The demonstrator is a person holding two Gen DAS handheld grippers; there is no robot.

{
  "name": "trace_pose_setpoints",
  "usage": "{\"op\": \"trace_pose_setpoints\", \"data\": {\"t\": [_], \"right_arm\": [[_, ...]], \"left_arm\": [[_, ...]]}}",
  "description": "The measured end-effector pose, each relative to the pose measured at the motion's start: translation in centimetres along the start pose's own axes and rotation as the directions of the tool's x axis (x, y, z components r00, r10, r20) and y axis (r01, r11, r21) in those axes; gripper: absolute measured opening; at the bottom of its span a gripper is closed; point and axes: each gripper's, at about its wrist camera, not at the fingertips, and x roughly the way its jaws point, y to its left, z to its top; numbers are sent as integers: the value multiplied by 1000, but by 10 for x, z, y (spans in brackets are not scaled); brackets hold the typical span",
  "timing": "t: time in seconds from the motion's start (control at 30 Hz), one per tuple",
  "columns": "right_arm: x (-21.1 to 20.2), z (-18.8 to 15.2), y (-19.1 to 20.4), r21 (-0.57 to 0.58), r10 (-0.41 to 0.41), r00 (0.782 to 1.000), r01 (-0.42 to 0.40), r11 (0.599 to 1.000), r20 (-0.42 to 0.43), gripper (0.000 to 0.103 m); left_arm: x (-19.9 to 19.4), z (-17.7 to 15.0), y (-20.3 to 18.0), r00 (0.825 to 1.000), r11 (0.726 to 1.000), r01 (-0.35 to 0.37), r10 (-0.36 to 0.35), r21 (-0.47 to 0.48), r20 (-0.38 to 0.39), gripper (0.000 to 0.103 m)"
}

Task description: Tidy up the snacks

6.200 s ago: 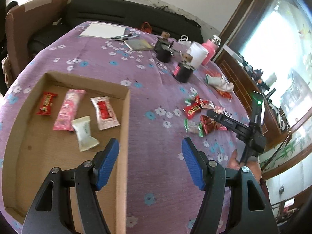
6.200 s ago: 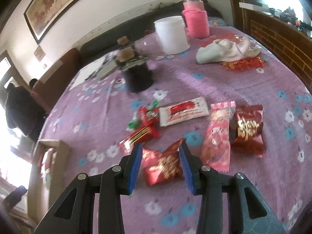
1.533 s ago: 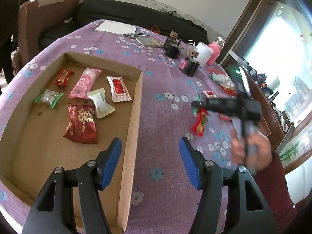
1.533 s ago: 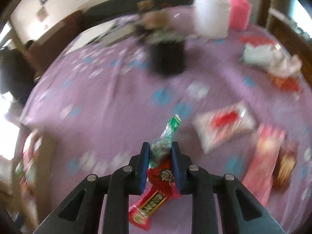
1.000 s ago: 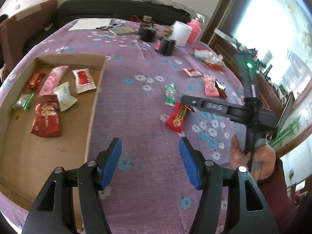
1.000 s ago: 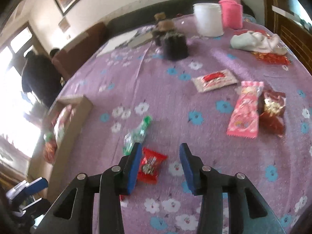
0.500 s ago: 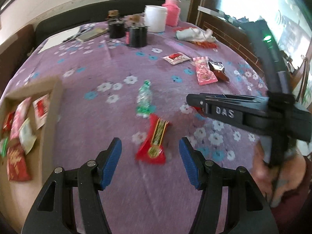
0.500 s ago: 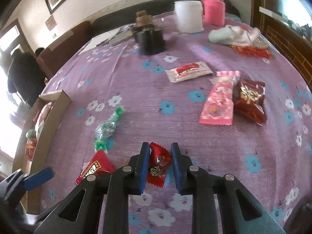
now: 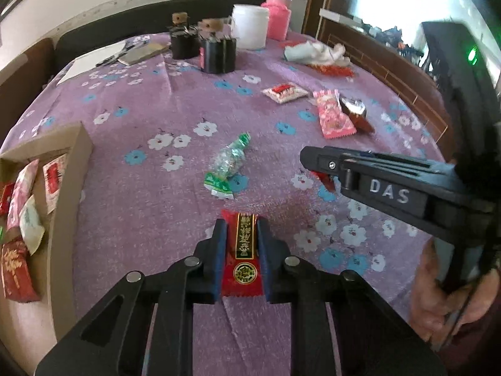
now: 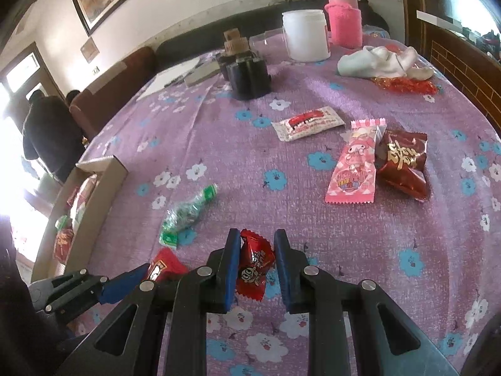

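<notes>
Snacks lie scattered on the purple cloth (image 9: 150, 206). My left gripper (image 9: 239, 250) has just closed its jaws on a long red bar (image 9: 242, 250); my right gripper (image 10: 255, 264) has just clamped a small red candy (image 10: 255, 263). A green sweet (image 9: 228, 163) lies between them and the cardboard tray (image 9: 67, 206), which holds several packets.

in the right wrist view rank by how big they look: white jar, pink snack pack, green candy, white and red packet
1. Pink snack pack
2. White jar, close behind and farther from the camera, so likely bigger in reality
3. White and red packet and green candy: alike, unranked
</notes>
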Motion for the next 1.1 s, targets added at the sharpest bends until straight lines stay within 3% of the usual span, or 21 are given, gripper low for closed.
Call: {"op": "trace_pose_setpoints", "data": {"t": [0.33, 0.53, 0.63, 0.73, 0.77, 0.83, 1.1], "right_arm": [[-3, -2, 7, -14, -28, 998, 29, 999, 47, 23], [-1, -3, 8, -19, -33, 999, 33, 999, 37, 23], [0, -4, 8, -21, -21, 1000, 21, 1000, 18, 27], [-1, -4, 6, -22, -20, 1000, 20, 1000, 17, 29], [-2, -4, 5, -19, -17, 1000, 18, 1000, 14, 34], [-2, -5, 3, -17, -14, 1000, 14, 1000, 7, 39], [1, -8, -3, 5, 9, 1000, -9, 1000, -18, 39]], "left_arm": [[-34, -10, 9, 998, 998, 25, -21, -56, 66, 12], [-32, -17, 25, 997, 992, 72, -68, -101, 42, 13], [-30, -21, 29, 998, 992, 52, -48, -112, 32, 20], [-28, -24, 27, 999, 993, 33, -29, -110, 35, 48], [-27, -24, 25, 999, 994, 24, -20, -104, 40, 60], [-24, -23, 17, 999, 997, 7, -4, -74, 48, 63], [7, -21, -10, 999, 998, -48, 49, 35, -12, 61]]}}
